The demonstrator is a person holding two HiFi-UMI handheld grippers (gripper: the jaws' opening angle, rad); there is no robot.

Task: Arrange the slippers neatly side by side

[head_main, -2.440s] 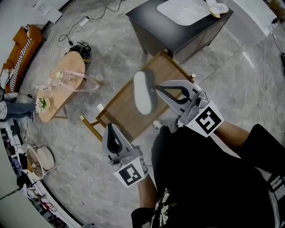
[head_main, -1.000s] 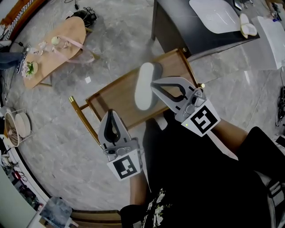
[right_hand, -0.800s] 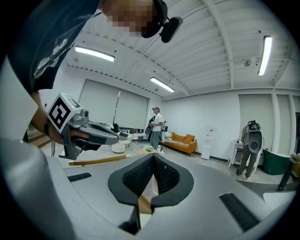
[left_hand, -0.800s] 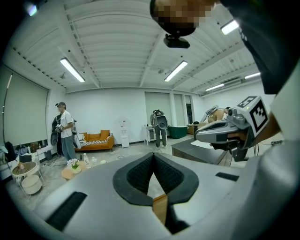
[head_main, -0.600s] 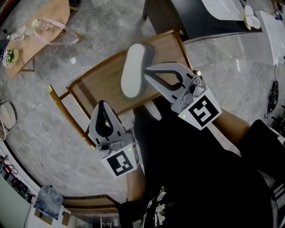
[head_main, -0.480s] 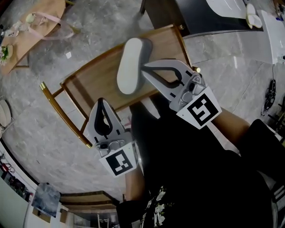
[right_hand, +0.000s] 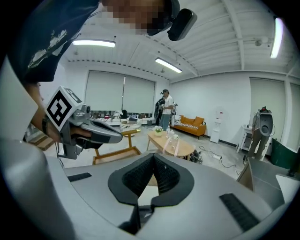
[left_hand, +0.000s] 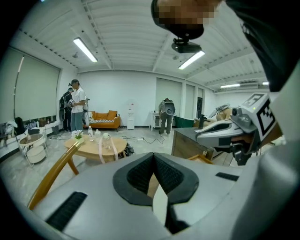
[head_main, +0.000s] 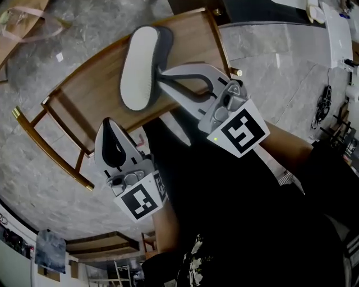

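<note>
A pale slipper (head_main: 139,66) with a grey upper hangs sole-up over the wooden rack (head_main: 78,92). My right gripper (head_main: 161,74) is shut on its heel end, and in the right gripper view a pale bit of it shows between the jaws of the right gripper (right_hand: 153,161). My left gripper (head_main: 107,123) is shut just off the rack's near edge, with nothing hanging from it. Inside the left gripper (left_hand: 153,158) a thin pale sliver shows in the seam; I cannot tell what it is. A small white shape (head_main: 177,128) lies by the person's dark trousers.
A dark cabinet (head_main: 258,10) stands past the rack. The gripper views show a round wooden table (left_hand: 96,145) with bottles, an orange sofa (left_hand: 104,119), and people standing (left_hand: 75,110) at the back. The floor is grey marble.
Both grippers have sunk toward the wooden rack, which now looks larger and nearer. The slipper has travelled down with the right gripper and sits further left in view.
</note>
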